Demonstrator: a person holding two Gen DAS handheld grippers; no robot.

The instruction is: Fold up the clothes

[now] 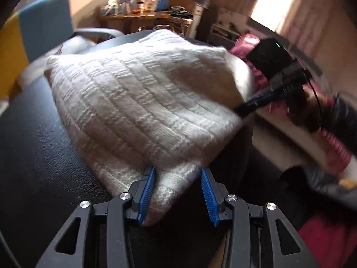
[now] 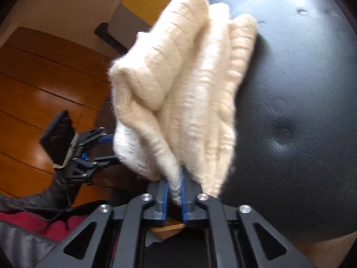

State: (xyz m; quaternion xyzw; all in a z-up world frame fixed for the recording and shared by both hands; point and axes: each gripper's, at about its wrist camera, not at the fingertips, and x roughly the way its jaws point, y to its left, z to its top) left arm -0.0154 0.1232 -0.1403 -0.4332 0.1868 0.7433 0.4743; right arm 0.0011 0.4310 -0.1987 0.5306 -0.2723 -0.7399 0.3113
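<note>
The cream knitted sweater (image 1: 142, 102) lies in folded layers on a black leather-look cushioned surface (image 1: 38, 156), its near corner reaching in between the blue-padded fingers of the left gripper (image 1: 178, 197). Those fingers stand wide apart, the knit lying loose between them, nothing pinched. Over on the far edge, the right gripper (image 1: 247, 107) bites into the sweater's side, and the right wrist view confirms it: the right gripper (image 2: 175, 192) has its jaws drawn narrow, clamped on a fold of the sweater (image 2: 185, 84), which rises bunched and lifted off the black surface (image 2: 301, 111). From there the left gripper (image 2: 107, 149) shows at the cloth's other edge, partly hidden by the knit.

The black surface is dimpled and creased, with a button tuft showing near the top of the right wrist view. Below it runs glossy orange-brown wooden flooring (image 2: 33, 84). Around the room: a blue chair back (image 1: 46, 24) with a grey armrest, a cluttered wooden desk (image 1: 138, 17) with jars on top, bright sunlight on the wall (image 1: 276, 2), and pink fluffy fabric (image 1: 250, 42) beyond the sweater. The left wrist view is blurred toward its right side.
</note>
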